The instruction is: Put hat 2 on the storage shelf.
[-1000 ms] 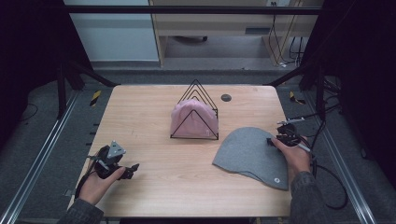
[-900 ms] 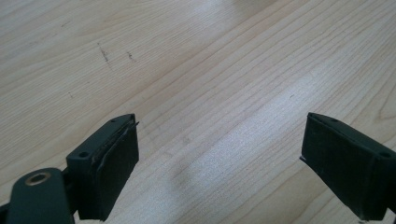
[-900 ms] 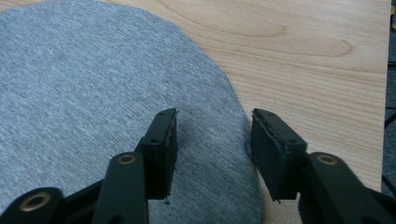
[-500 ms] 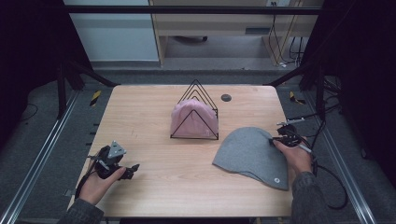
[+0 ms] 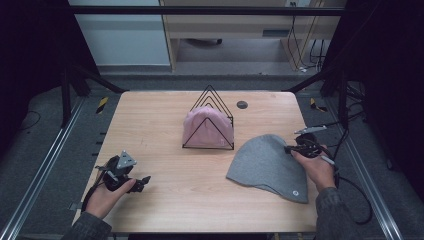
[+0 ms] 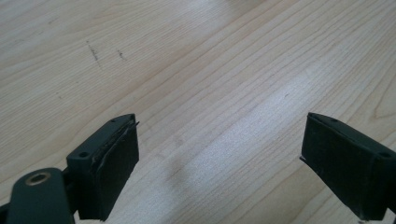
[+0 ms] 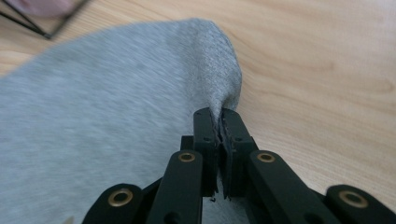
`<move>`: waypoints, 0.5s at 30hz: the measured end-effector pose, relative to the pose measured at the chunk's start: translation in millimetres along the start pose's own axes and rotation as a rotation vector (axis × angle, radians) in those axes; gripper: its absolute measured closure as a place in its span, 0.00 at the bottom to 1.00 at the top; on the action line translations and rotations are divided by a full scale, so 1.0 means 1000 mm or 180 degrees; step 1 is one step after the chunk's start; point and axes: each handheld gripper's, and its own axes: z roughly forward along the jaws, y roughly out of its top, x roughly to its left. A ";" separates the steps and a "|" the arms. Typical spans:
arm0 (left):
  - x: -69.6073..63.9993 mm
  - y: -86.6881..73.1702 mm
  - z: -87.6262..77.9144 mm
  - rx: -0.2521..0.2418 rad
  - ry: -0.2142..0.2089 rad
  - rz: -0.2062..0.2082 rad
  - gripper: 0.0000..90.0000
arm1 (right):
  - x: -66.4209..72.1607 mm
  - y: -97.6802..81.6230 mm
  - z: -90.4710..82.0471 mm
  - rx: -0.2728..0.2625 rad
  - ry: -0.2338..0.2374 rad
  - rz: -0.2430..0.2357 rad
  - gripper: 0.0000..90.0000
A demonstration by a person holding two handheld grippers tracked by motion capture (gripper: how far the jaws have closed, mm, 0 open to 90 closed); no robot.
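Right gripper (image 7: 219,122), jaws just closed, pinching the edge of the grey beanie (image 5: 270,162) between both pads; fabric pulled up into a small peak at the pinch. Beanie otherwise flat on the wooden table (image 5: 165,120), just right of and nearer the person than the black wire rack (image 5: 210,107). Pink beanie (image 5: 206,129) tucked in that rack. Left gripper (image 5: 137,182) well left of the rack, near the table's front edge, 2 jaws spread wide over bare wood, holding nothing.
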 end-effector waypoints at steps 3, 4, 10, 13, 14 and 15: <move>0.000 -0.001 0.000 0.0036 -0.0013 0.0007 0.11 | 0.007 0.004 -0.010 -0.0103 0.0046 -0.0095 0.97; 0.000 -0.001 0.000 0.0036 -0.0017 0.0000 0.11 | 0.011 0.006 -0.016 -0.0127 0.0065 -0.0132 0.97; 0.003 -0.001 -0.005 0.0000 -0.0051 -0.0095 0.11 | 0.039 0.014 -0.052 -0.0342 0.0131 -0.0399 0.97; 0.003 -0.002 -0.006 -0.0005 -0.0069 -0.0069 0.11 | 0.055 0.016 -0.068 -0.0424 0.0190 -0.0490 0.97; 0.002 -0.001 -0.005 -0.0022 -0.0086 -0.0048 0.11 | 0.061 0.018 -0.074 -0.0436 0.0188 -0.0527 0.97; 0.001 -0.001 -0.004 -0.0024 -0.0118 -0.0021 0.11 | 0.067 0.021 -0.082 -0.0479 0.0196 -0.0558 0.97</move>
